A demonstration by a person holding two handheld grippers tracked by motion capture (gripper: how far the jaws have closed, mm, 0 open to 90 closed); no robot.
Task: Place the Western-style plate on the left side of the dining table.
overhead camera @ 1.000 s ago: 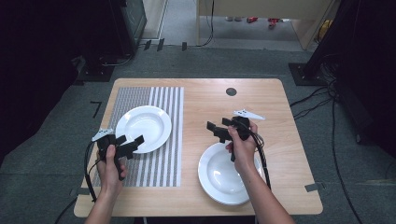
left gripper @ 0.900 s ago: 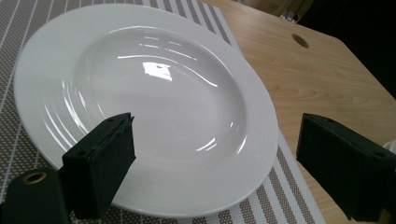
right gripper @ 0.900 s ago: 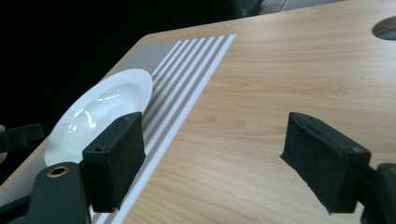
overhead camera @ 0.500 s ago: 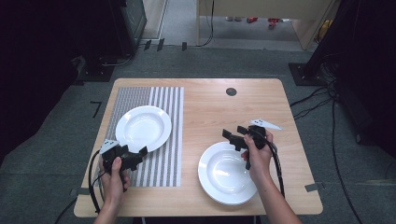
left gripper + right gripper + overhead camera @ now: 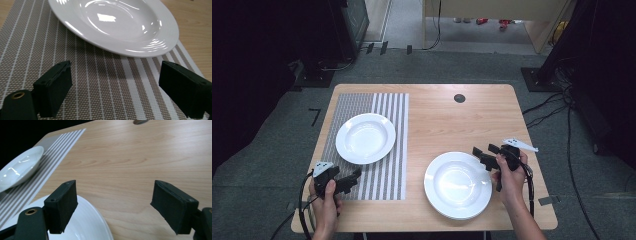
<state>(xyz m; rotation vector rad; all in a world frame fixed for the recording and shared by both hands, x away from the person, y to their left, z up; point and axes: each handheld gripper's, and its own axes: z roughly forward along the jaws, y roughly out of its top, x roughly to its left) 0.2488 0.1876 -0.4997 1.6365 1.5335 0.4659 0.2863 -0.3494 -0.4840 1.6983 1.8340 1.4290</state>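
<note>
Left tongs (image 5: 353, 178): jaws wide apart with nothing between them, low over the striped placemat (image 5: 387, 175) near the counter's front-left corner. In the left gripper view the left tongs (image 5: 113, 90) gape over bare mat, with the left plate's rim just ahead.

Right tongs (image 5: 480, 155): jaws also wide and holding nothing, near the counter's right edge, tips pointing toward the left edge. In the right gripper view the right tongs (image 5: 113, 205) have one jaw over the right plate's rim and the other over bare wood.

Left plate (image 5: 365, 138): white and deep (glossy, catching the light), resting on the placemat toward the left edge, clear of the left tongs.

Right plate (image 5: 458, 184): white, on bare wood near the front edge, right of the middle; the right tongs reach its upper-right rim, but I cannot tell whether they touch it.

Placemat: grey with white stripes, along the left side from the back edge nearly to the front edge.

Counter (image 5: 447, 122): light wood, with a dark round hole (image 5: 459, 98) near the back edge.
</note>
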